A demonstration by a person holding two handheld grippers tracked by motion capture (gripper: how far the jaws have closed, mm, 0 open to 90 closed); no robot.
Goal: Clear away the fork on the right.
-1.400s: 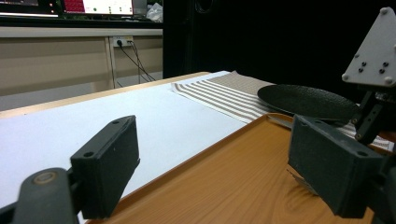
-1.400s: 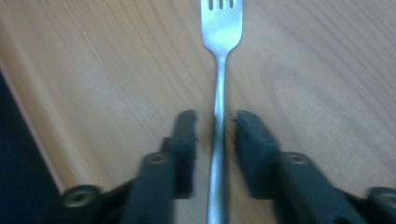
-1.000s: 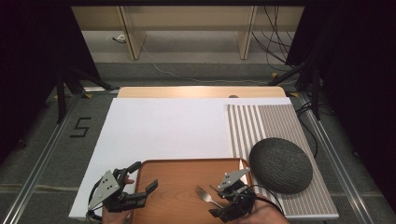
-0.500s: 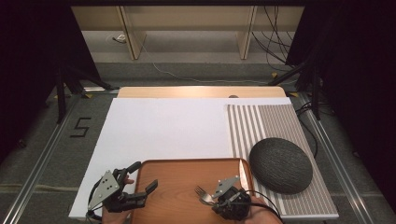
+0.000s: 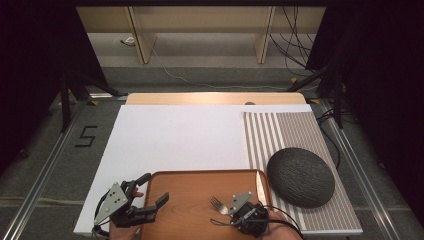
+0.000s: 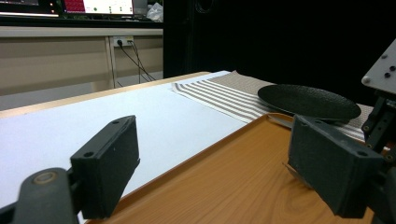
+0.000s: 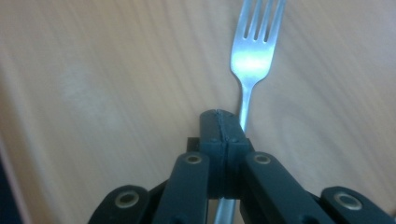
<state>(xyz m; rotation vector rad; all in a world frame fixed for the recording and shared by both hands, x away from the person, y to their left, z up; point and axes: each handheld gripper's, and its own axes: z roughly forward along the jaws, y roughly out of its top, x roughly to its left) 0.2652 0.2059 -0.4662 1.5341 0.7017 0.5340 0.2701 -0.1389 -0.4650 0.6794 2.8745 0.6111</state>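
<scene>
Fork (image 7: 252,60) lies tines-forward on the wooden tray (image 5: 190,200) at the near edge of the table, its neck running alongside and under the tips of your right gripper (image 5: 239,209), whose jaws have just been closing and now stand pressed together; in the right gripper view the handle passes beneath the pads, and you cannot tell whether the metal is truly pinched. A table knife (image 5: 260,187) rests along the tray's right rim. Beneath the tray spreads a white sheet (image 5: 175,140) over a pale wooden tabletop (image 5: 210,98), with a striped placemat (image 5: 285,135) to the right carrying a dark, textured round plate (image 5: 300,176). Beyond the table you see grey floor, loose cables and pale wooden shelving against a black-curtained room; a "5" is marked on the floor at the left. Your right hand comes in low from the bottom edge, the gripper tipped down toward the tray. Your left gripper (image 5: 150,195) hovers level over the tray's left corner, jaws spread wide with nothing between them, aimed across the tray toward the plate.
</scene>
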